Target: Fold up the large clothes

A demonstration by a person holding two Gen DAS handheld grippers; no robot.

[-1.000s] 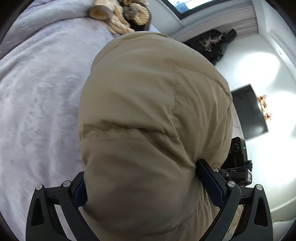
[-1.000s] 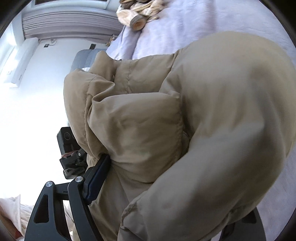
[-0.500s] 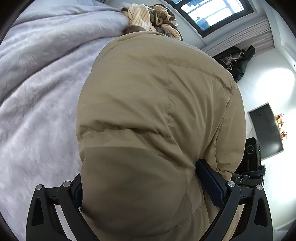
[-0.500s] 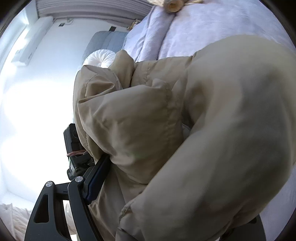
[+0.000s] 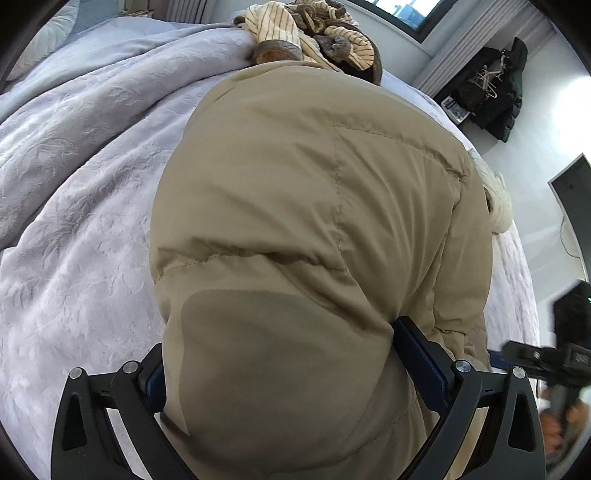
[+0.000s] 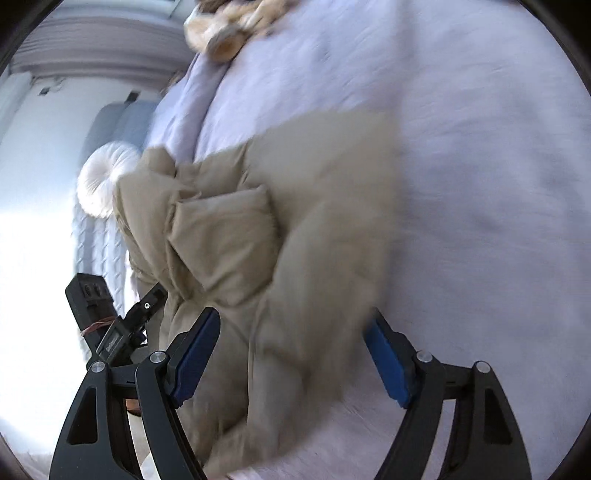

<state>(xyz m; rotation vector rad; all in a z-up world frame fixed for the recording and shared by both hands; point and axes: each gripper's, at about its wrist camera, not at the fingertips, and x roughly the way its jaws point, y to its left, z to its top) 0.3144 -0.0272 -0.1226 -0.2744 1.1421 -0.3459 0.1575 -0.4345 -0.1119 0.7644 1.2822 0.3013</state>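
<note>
Left wrist view: the lavender bedspread (image 5: 74, 221) fills the whole left side beneath you, its embossed surface rumpled toward the top. On it lies the beige puffer coat (image 5: 314, 221), bulging toward the camera and hiding most of the middle of the picture. Your left gripper (image 5: 284, 369) has its jaws clamped on a thick fold of that coat, the blue pads (image 5: 417, 354) sunk into the padding on both sides. Beyond the coat, at the far edge of the bed, sits a pile of striped cream and brown clothes (image 5: 306, 33). A cream knitted item (image 5: 498, 206) peeks out past the coat's right edge. On the right stand a dark screen (image 5: 576, 199) against the wall and black garments (image 5: 491, 92) hanging near the curtain.

In the right wrist view, which is blurred, the coat (image 6: 266, 251) lies bunched on the bedspread (image 6: 480, 184). Your right gripper (image 6: 291, 354) has just been closing; its jaws stand apart with the coat's lower part between them, and its pads (image 6: 195, 350) do not visibly press the fabric. A round white cushion (image 6: 103, 181) rests beside the coat's far end.
</note>
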